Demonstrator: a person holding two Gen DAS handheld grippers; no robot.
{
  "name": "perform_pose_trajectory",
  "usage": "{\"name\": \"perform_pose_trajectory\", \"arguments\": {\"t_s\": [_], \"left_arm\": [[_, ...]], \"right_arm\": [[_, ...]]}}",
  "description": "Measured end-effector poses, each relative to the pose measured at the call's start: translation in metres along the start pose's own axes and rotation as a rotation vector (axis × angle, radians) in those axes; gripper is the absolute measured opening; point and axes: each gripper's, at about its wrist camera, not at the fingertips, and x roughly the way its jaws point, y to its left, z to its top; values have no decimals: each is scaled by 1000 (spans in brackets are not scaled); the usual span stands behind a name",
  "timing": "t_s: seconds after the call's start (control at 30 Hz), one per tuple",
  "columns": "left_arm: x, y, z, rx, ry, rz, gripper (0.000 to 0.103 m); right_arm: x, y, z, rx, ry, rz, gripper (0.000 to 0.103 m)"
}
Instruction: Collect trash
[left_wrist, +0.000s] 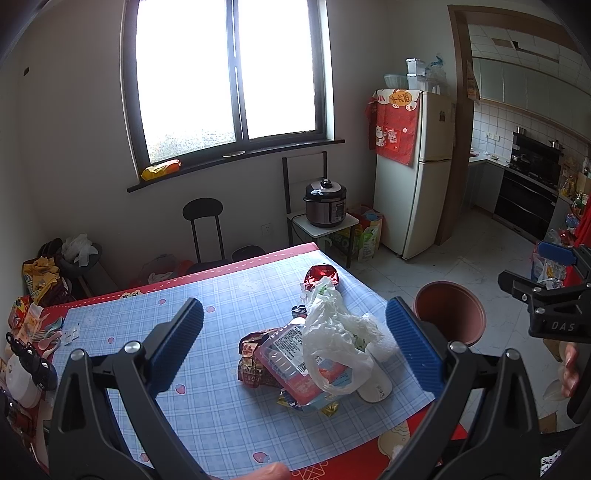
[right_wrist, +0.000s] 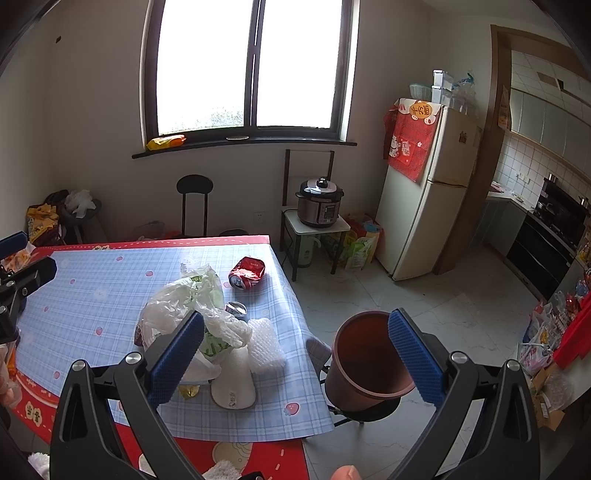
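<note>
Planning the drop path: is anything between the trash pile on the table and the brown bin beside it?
Nothing visible blocks it. The trash pile lies near the table's edge, and the brown bin stands open just past that edge on the floor. Both hand-held grippers, left and right, are open and empty.

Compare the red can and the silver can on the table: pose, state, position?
The red can lies crushed in the open, nearer the table's far edge. The silver can is partly hidden against the white plastic bag, so any crushing can't be judged. Both rest on the blue tablecloth, open ends toward the camera.
</note>
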Motion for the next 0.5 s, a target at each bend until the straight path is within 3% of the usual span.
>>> {"name": "perform_pose_trajectory", "arguments": {"t_s": [0.5], "left_arm": [[3, 3, 1, -3, -1, 10, 98]], "right_arm": [[1, 0, 2, -3, 2, -3, 98]]}}
